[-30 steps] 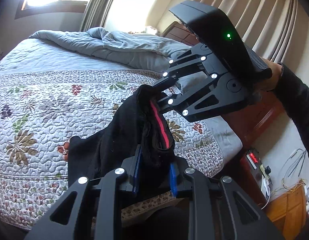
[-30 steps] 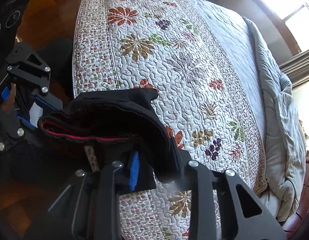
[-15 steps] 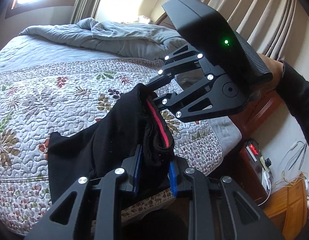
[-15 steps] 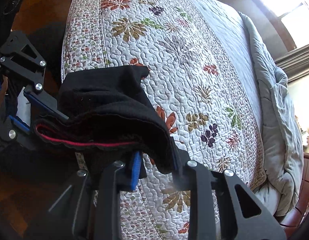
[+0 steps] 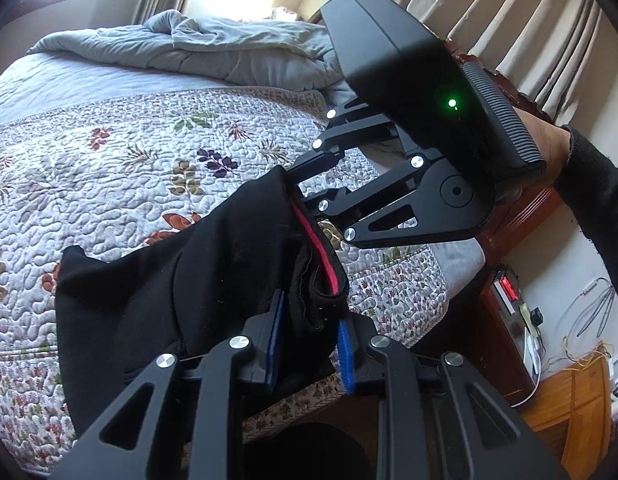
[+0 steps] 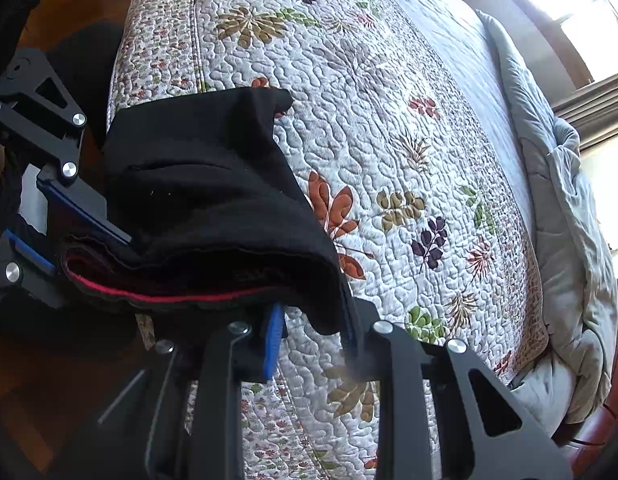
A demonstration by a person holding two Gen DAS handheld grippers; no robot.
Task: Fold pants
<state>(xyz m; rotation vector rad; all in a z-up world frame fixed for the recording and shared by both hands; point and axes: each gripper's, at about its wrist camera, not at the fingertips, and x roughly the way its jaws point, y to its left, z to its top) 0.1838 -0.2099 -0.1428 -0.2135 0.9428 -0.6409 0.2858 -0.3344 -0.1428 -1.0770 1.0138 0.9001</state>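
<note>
Black fabric fills both of our grips. Our left gripper (image 5: 309,340) is clamped on the waistband end of the pants (image 5: 181,280), its blue pads (image 5: 275,340) pressing the bunched cloth from either side, and a red stripe (image 5: 317,248) runs along the band's inner edge just beyond the fingertips. Our right gripper (image 6: 313,328) is likewise closed on the pants (image 6: 213,200), biting the same waistband further along; from the right wrist view the red line (image 6: 169,296) stretches between the two tools, with the left gripper (image 6: 69,216) at the far end of it.

Between the grippers the waistband is lifted and held fairly taut. From it the rest of the pants drapes down onto the quilt (image 5: 129,168), where the free end lies bunched on the floral surface near the bed's edge (how many layers are stacked there we cannot tell).

Seen from the left wrist, the right gripper (image 5: 305,196) reaches in from beyond the pants, its body carrying a small green light (image 5: 452,102), with our right hand (image 5: 549,152) behind it. Past the pants on the quilt, a rumpled grey blanket (image 5: 229,52) lies along the far end of the bed. Curtains (image 5: 489,20) hang behind the right gripper, and beside the bed a wooden nightstand (image 5: 569,408) stands near tangled cables (image 5: 581,352).
</note>
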